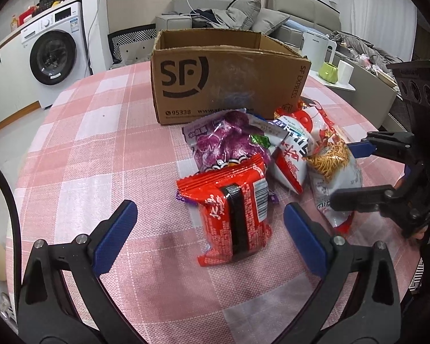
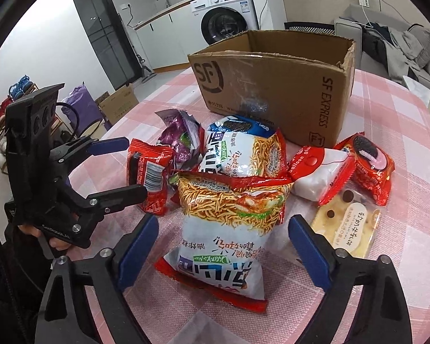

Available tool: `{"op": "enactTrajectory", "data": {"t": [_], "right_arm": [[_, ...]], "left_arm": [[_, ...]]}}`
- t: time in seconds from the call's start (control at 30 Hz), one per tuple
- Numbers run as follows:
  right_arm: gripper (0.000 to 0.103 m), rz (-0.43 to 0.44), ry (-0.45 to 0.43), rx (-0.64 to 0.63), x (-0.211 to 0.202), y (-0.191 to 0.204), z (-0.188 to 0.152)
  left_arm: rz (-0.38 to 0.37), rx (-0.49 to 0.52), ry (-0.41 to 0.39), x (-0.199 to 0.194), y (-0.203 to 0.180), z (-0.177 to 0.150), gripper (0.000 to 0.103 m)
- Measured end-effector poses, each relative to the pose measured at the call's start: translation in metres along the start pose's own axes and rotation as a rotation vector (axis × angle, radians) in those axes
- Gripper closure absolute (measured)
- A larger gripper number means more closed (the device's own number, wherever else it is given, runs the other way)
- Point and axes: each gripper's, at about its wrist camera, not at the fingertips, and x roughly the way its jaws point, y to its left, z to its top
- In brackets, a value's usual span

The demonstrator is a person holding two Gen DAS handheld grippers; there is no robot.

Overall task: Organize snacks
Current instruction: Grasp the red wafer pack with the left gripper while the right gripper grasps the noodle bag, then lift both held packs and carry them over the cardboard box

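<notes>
While both tongs gape empty, left tongs flank the red packet; right tongs flank the noodle bag, its long axis toward the box.

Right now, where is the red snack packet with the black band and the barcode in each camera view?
Left wrist: the red packet stands at centre, between the open fingers of the left gripper.
Right wrist: the same packet is at the left, beside the left gripper.
Shared landmark: the cardboard box behind the snacks.
</notes>
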Motion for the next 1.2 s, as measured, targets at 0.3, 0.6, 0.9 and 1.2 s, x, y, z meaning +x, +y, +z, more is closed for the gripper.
{"op": "enactTrajectory", "data": {"t": [0.3, 0.6, 0.9, 1.2], "right_arm": [[0.019, 0.012, 0.010, -0.005, 0.004, 0.002, -0.001], [0.024, 0.018, 0.015, -0.018, 0.005, 0.005, -0.001], [0.033, 0.021, 0.012, -0.016, 0.002, 0.002, -0.002], [0.050, 0.035, 0.003, -0.033, -0.002, 0.003, -0.004]], "left_arm": [[-0.056, -0.032, 0.056, 0.014, 0.004, -0.004, 0.031], [-0.119, -0.029, 0.089, 0.024, 0.004, -0.006, 0.062], [-0.129, -0.021, 0.068, 0.015, 0.002, -0.004, 0.063], [-0.131, -0.017, 0.038, 0.002, 0.002, -0.002, 0.064]]}}
